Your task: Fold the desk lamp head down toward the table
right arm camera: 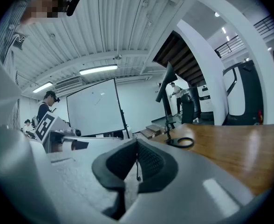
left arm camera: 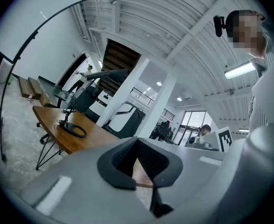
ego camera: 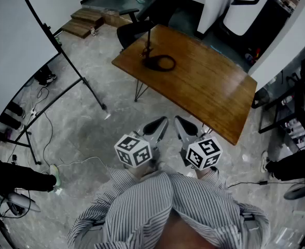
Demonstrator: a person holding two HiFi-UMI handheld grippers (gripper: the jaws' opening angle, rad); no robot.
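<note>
A black desk lamp [ego camera: 151, 53] stands on the far left end of a wooden table [ego camera: 209, 87], its ring-shaped base [ego camera: 161, 63] flat on the wood and its stem upright. In the left gripper view the lamp [left arm camera: 71, 123] carries a long head [left arm camera: 106, 73] stretched out level above it. In the right gripper view the lamp [right arm camera: 168, 110] rises from its ring base [right arm camera: 181, 142]. My left gripper [ego camera: 161, 124] and right gripper [ego camera: 181, 125] are side by side near my chest, short of the table's near edge, well away from the lamp. Both are shut and hold nothing.
A black office chair [ego camera: 134, 27] stands behind the table's left end. A large white screen on a black stand [ego camera: 17, 45] fills the left, with cables [ego camera: 43, 95] on the floor beneath. Wooden steps [ego camera: 85, 22] lie beyond. Shelving [ego camera: 292, 113] stands right. Another person [right arm camera: 47, 107] stands nearby.
</note>
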